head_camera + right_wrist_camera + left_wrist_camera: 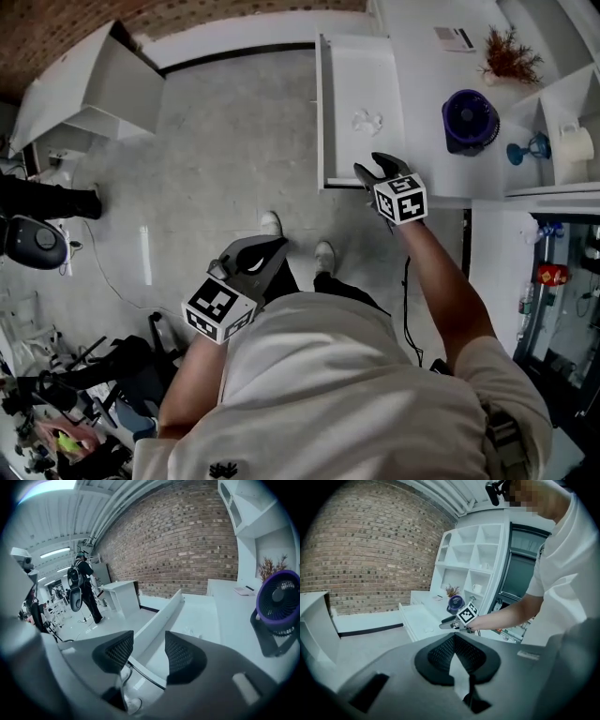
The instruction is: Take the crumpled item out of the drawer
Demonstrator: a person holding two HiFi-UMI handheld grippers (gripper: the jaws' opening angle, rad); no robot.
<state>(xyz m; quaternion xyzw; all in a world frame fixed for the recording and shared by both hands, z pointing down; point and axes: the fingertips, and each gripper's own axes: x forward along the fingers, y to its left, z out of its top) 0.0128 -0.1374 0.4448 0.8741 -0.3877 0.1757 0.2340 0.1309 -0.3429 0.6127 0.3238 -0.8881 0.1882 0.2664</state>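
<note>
One drawer (361,70) stood pulled out of a white counter (422,56) over a pale grey floor (225,141). A brick wall (361,550) closed the room's far side, with a white desk (94,84) standing before it. White shelves (473,555) rose above the counter, and a purple fan (471,120) and a dried plant (509,54) stood on the counter near the shelves. In the right gripper view a person (84,588) stood well back among equipment.

The crumpled item (367,120) lay on the drawer's bare white bottom, about midway along its length and nearer the counter edge than the tall front panel. It was a small white lump, touching no wall. In the head view it ran slightly longer across the drawer, from panel side to counter side. It was too small to show any end that pointed.

The right gripper (367,162) hung at the drawer's near end, by the corner on the counter side, apart from the item. Its jaws stood well apart with nothing gripped, and only the drawer's rim showed between them. The left gripper (279,246) was over the floor, close to the person's body and well away from the drawer. Its pads met at the tips and held nothing.
</note>
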